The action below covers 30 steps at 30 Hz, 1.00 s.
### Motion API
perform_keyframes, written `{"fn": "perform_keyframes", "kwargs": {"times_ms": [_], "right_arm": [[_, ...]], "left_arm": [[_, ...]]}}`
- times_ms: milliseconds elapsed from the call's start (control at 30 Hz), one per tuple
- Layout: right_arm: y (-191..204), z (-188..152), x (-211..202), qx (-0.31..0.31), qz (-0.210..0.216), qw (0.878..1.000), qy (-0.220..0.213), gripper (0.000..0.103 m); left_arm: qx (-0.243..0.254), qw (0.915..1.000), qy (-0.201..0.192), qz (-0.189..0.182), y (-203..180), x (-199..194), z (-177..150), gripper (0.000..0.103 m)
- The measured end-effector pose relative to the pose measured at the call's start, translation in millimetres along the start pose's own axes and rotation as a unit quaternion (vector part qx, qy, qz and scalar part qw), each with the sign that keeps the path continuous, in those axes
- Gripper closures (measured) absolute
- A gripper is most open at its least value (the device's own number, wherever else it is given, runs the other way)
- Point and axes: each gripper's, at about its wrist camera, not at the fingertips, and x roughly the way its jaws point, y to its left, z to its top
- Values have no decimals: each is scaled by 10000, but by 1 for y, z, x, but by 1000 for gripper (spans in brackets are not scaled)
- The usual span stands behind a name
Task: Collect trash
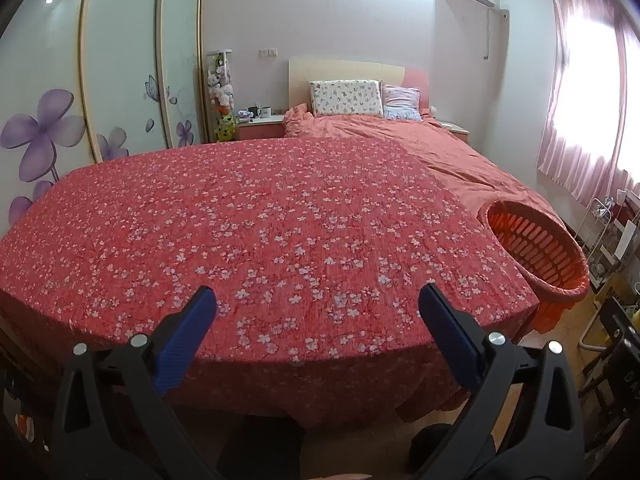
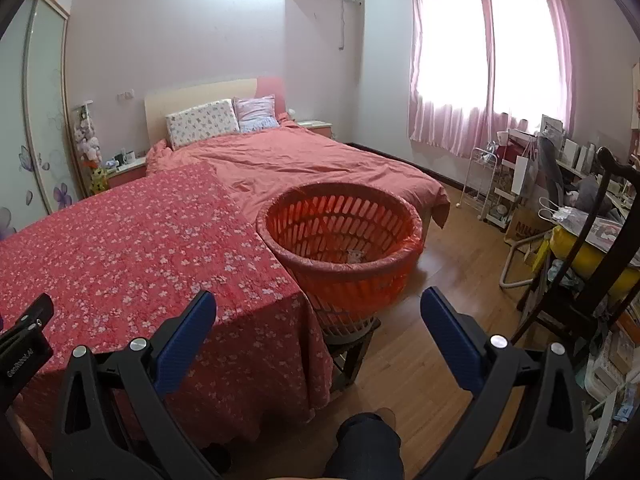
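Two grippers, both spread wide with nothing between the blue pads. Left gripper hovered over the near edge of the flowered red cloth, whose top lay bare and free to cross. Right gripper hung off the cloth's right corner, above wood floor — open room there. One orange slatted basket stood on a dark stool, touching the cloth's right edge; pale scraps of trash lay inside. One bed behind, two pillows.
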Motion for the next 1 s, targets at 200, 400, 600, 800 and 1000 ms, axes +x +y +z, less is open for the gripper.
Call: {"fn": "perform_keyframes", "kwargs": {"times_ms": [200, 400, 600, 800, 1000], "right_arm": [[-2, 0, 1, 7, -28, 10000, 40, 2], [-6, 1, 1, 10, -35, 10000, 16, 2], [-8, 5, -2, 45, -46, 10000, -71, 2], [-11, 7, -2, 58, -40, 9999, -104, 2], [-12, 7, -3, 82, -7, 9999, -116, 2]], "left_arm": [[12, 10000, 42, -26, -3, 1, -1, 4], [-21, 10000, 56, -74, -6, -1, 0, 4], [-88, 9998, -4, -156, -9, -7, 4, 4], [-50, 9998, -65, -195, -15, -12, 7, 4], [-11, 9997, -96, -222, -19, -15, 6, 4]]}}
